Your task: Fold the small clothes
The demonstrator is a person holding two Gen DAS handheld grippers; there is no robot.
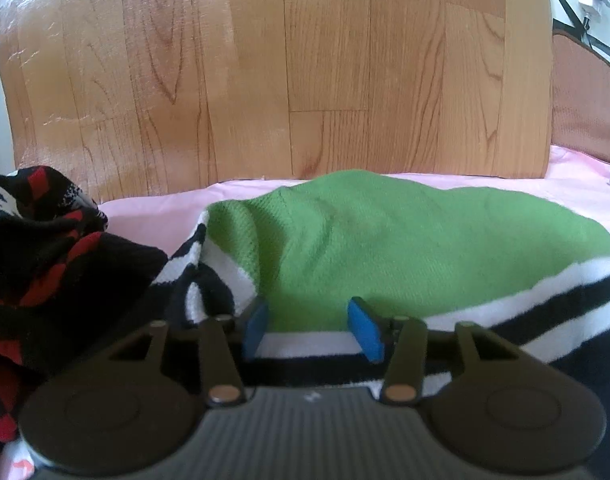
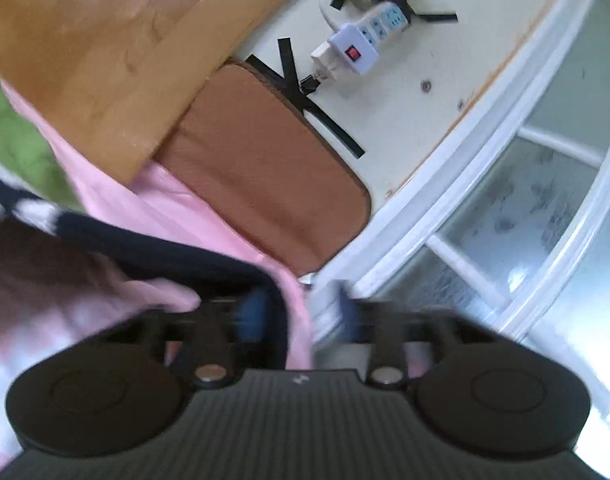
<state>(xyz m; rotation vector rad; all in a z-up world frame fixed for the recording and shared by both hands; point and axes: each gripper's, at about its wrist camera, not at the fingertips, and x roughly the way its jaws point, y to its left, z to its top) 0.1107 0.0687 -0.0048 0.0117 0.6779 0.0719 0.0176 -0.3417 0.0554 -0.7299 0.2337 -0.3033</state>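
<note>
Left gripper (image 1: 311, 330): blue pads spread apart, set over the near hem of the green garment (image 1: 385, 240) — nothing pinched between them
Green garment: lying rumpled on the pink sheet (image 1: 153, 212), white and black stripes along the near edge, a striped sleeve twisted at its left end
Black-and-red garment (image 1: 45, 256): bunched in a heap on the left, touching the striped sleeve
Wood-grain board (image 1: 265, 72): standing behind the sheet, filling the background
Right gripper (image 2: 301, 316): blurred; fingers look spread, the dark hem (image 2: 165, 252) of the garment draped over the left finger, not clamped
Same garment in the right wrist view: green patch (image 2: 21, 148) and striped edge at far left, on the pink sheet
Brown cushion (image 2: 265, 168): beside the board, at the sheet's edge
Power strip (image 2: 365, 40): white, red switch, on the cream surface with black tape (image 2: 305, 104) strips — a window frame (image 2: 485, 184) to the right
</note>
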